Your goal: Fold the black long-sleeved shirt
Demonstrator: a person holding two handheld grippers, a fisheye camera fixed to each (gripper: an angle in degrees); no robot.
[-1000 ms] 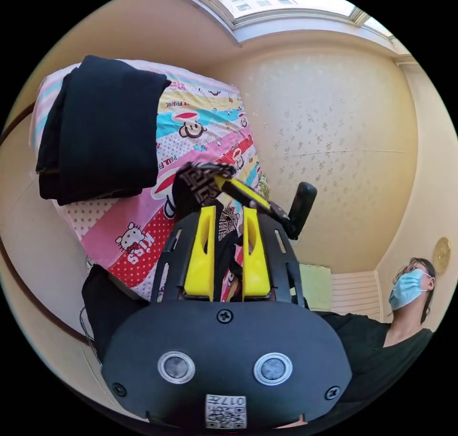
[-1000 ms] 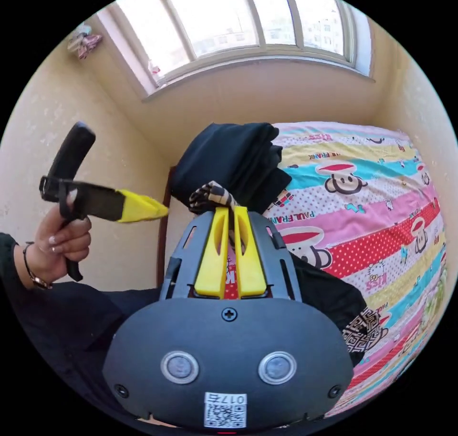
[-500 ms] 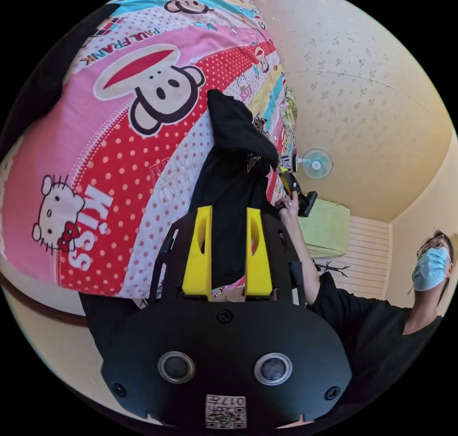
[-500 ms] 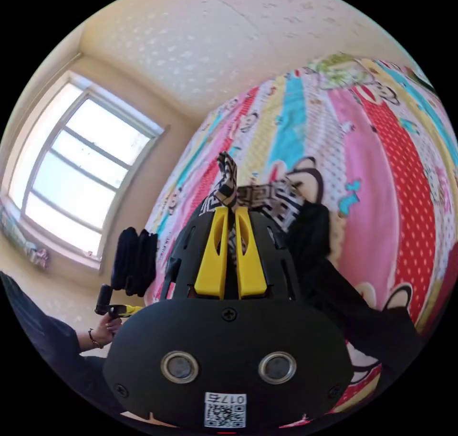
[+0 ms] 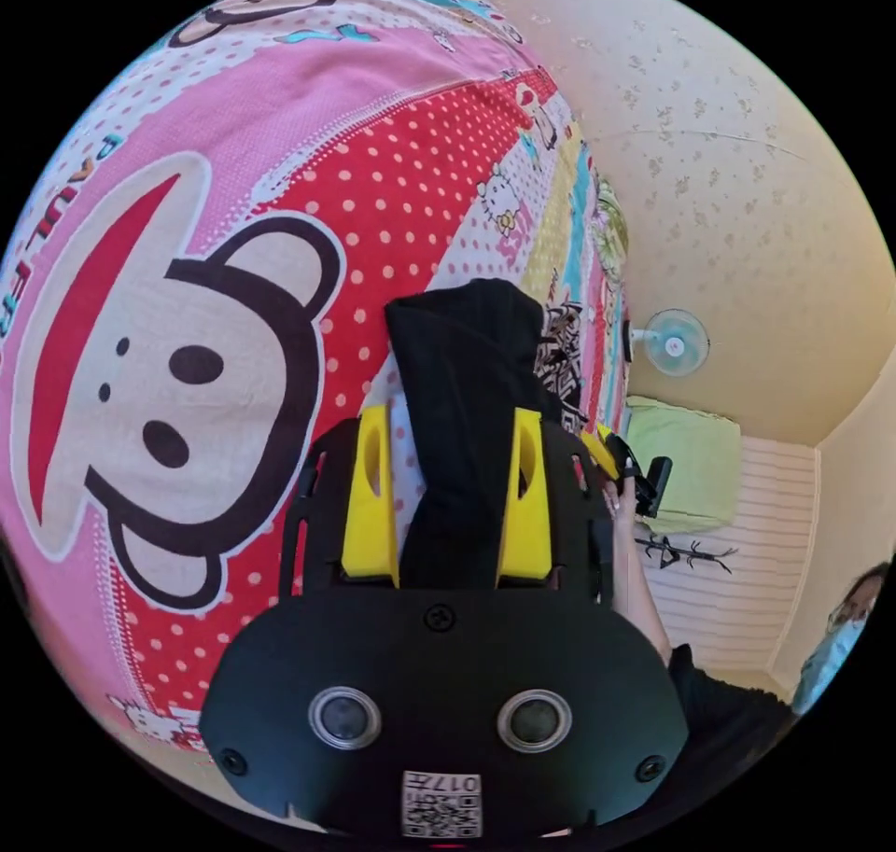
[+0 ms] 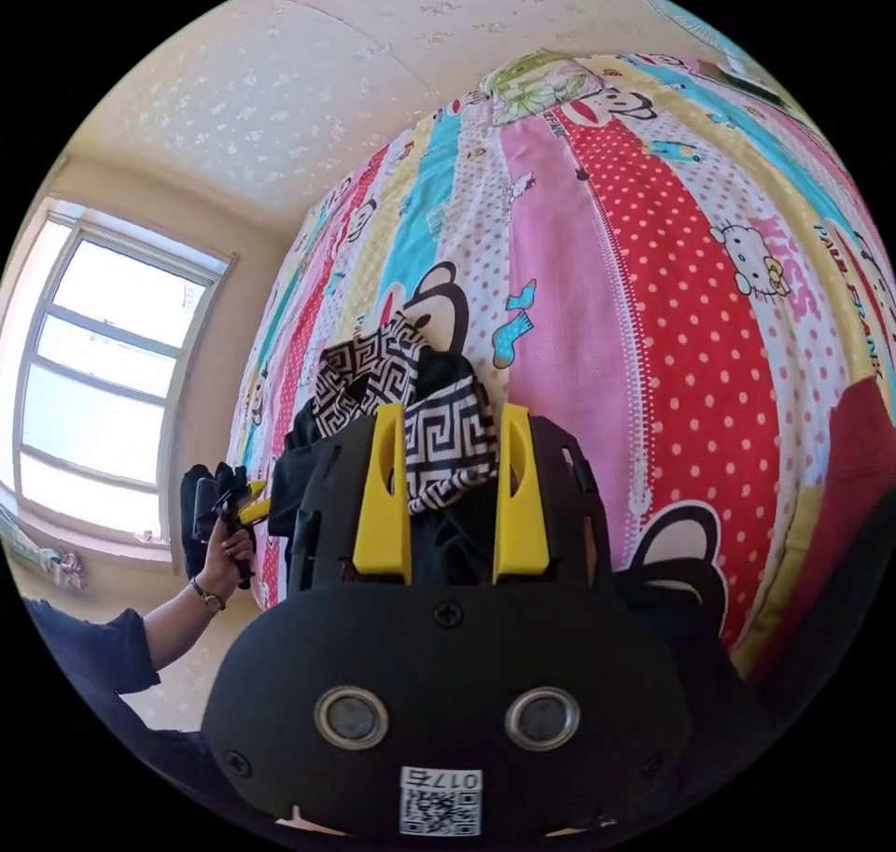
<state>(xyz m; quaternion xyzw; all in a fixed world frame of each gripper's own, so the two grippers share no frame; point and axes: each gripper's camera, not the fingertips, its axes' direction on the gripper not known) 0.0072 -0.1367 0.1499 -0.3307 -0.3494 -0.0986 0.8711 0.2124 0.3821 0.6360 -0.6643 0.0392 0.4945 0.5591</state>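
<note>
Over the bedsheet point(image 5: 233, 236), both claws newly wide, shirt point(image 5: 467, 404) released.

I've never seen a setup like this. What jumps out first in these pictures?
The loud cartoon bedsheet, striped pink, red and turquoise, spreads across both views. On it lies the black shirt with its patterned cuff, framed by each gripper's open yellow fingers. A bright window glows at the right gripper view's left.

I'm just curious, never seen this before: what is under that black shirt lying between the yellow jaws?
Under the black shirt is a colourful cartoon-print bedsheet, seen all round it. The sheet directly beneath the cloth is covered, so nothing there can be told.
</note>
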